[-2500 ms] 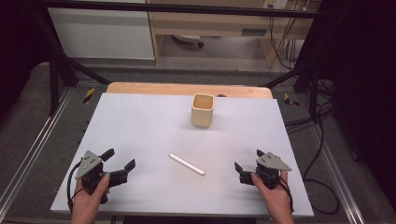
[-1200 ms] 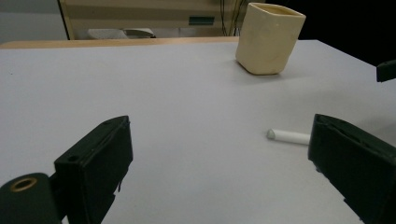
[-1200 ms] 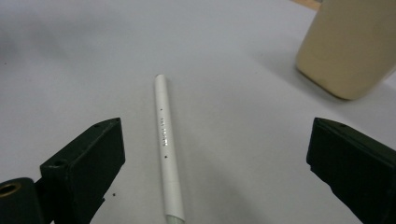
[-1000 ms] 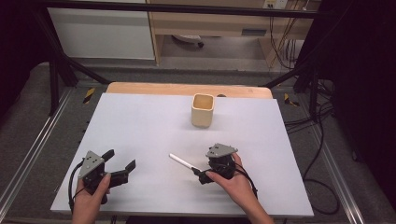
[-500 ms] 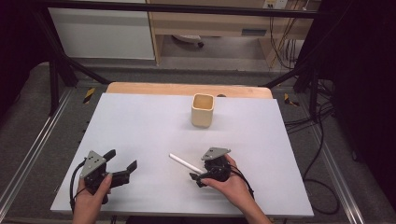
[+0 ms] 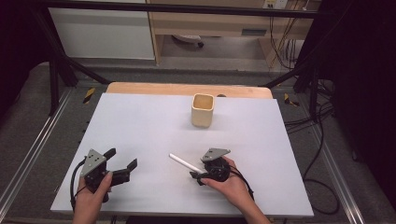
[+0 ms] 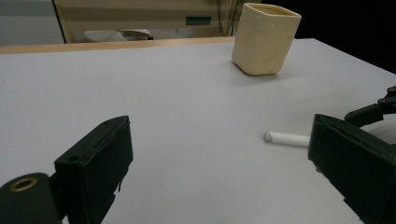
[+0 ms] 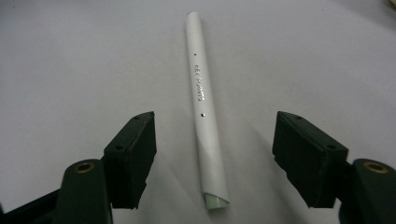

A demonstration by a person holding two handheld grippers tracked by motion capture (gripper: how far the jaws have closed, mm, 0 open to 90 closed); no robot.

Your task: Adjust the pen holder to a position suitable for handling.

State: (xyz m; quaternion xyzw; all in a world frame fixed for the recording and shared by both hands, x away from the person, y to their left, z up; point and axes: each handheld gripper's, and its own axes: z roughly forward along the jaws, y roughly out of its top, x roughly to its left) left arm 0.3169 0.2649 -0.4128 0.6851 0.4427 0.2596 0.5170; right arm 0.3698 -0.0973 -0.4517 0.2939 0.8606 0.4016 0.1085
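Approach step, right claw (image 8: 212,154) on white pen (image 8: 203,100): I hold this claw wide open, gripping nothing, with the pen lying flat on the table (image 6: 140,121) between its two jaws, touching neither. The near end of the pen sits just ahead of the claw's throat, and the shaft runs straight away from it. In the high view, the right claw (image 6: 198,176) sits at the near end of the pen (image 6: 184,163), and the cream cup (image 6: 202,109) stands upright well beyond it. My left claw (image 6: 123,163) rests apart to the left, also wide open and empty; from its own view the pen (image 7: 286,138) lies ahead and to the right, partly behind its right jaw.

Next move, as I judge it: close the jaws squarely across the shaft, then lift.

Compared with 2.5 s ago, my right claw has travelled in from the table's right side to the pen; the pen, cup and left claw have not shifted.
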